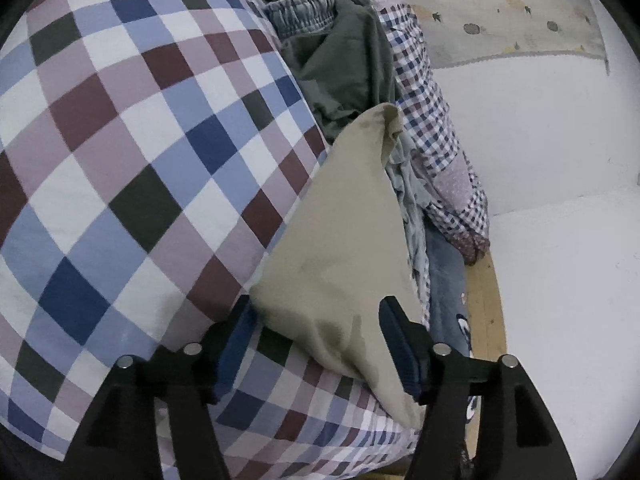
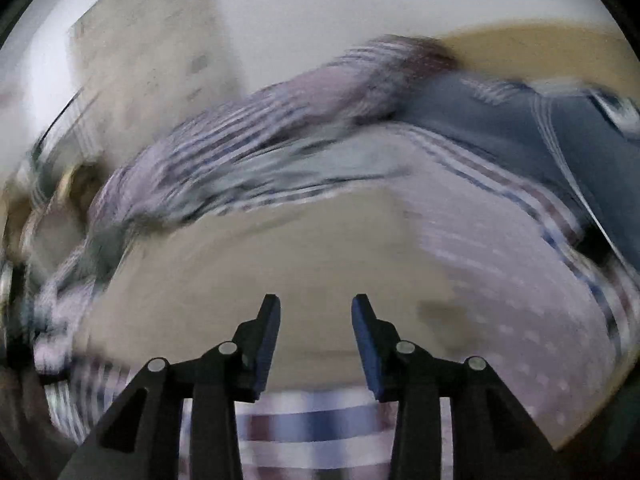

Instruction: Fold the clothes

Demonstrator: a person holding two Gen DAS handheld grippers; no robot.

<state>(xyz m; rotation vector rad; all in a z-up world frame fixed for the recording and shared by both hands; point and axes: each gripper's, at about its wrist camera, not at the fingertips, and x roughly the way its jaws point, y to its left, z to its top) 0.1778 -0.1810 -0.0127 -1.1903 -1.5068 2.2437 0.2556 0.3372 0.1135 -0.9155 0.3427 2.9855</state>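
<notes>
A beige garment (image 1: 340,240) lies folded into a triangle on the checked bedding (image 1: 132,140). My left gripper (image 1: 316,320) is open, and the beige cloth's near end runs between its blue pads (image 1: 394,320) without being pinched. Behind it lies a pile of clothes: a dark green garment (image 1: 344,48), denim shorts with an elastic waist (image 1: 300,12) and a small-check shirt (image 1: 432,128). The right wrist view is heavily motion-blurred. There my right gripper (image 2: 316,308) is open just above the beige cloth (image 2: 280,248), with nothing between its fingers.
A white mattress or floor surface (image 1: 540,140) lies to the right, with a wooden bed edge (image 1: 484,300) beside blue jeans (image 1: 444,280). A patterned mat (image 1: 500,12) lies at the back right. In the right wrist view, blurred checked cloth (image 2: 248,140) and a blue garment (image 2: 500,128) lie beyond.
</notes>
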